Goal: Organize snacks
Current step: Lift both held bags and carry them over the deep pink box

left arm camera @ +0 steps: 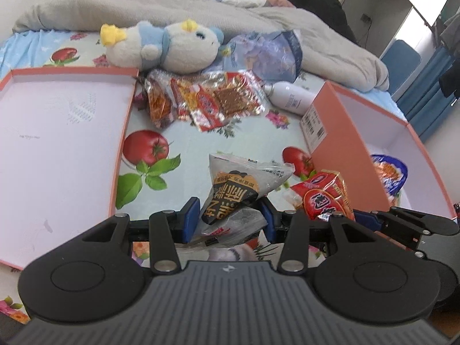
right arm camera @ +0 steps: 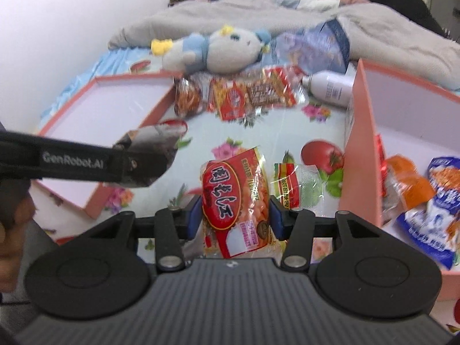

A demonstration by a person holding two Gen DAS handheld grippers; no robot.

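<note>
My left gripper (left arm camera: 228, 215) is shut on a grey snack packet with a black and orange label (left arm camera: 233, 189), held above the bed. My right gripper (right arm camera: 235, 218) is shut on a red snack packet (right arm camera: 234, 198), also lifted off the sheet. The red packet (left arm camera: 325, 198) hangs just left of the open pink box (left arm camera: 339, 149). Inside the box (right arm camera: 362, 143) lie a blue packet (right arm camera: 431, 207) and an orange one (right arm camera: 408, 184). A pile of red and gold snacks (left arm camera: 207, 100) lies further back. A small clear packet (right arm camera: 287, 184) rests on the sheet.
The pink box lid (left arm camera: 57, 132) lies open side up on the left. Behind the pile are a plush toy (left arm camera: 164, 46), a blue bag (left arm camera: 267, 51), a white bottle (left arm camera: 290, 95) and a grey blanket (left arm camera: 172, 3). A person's hand (right arm camera: 11, 224) shows at far left.
</note>
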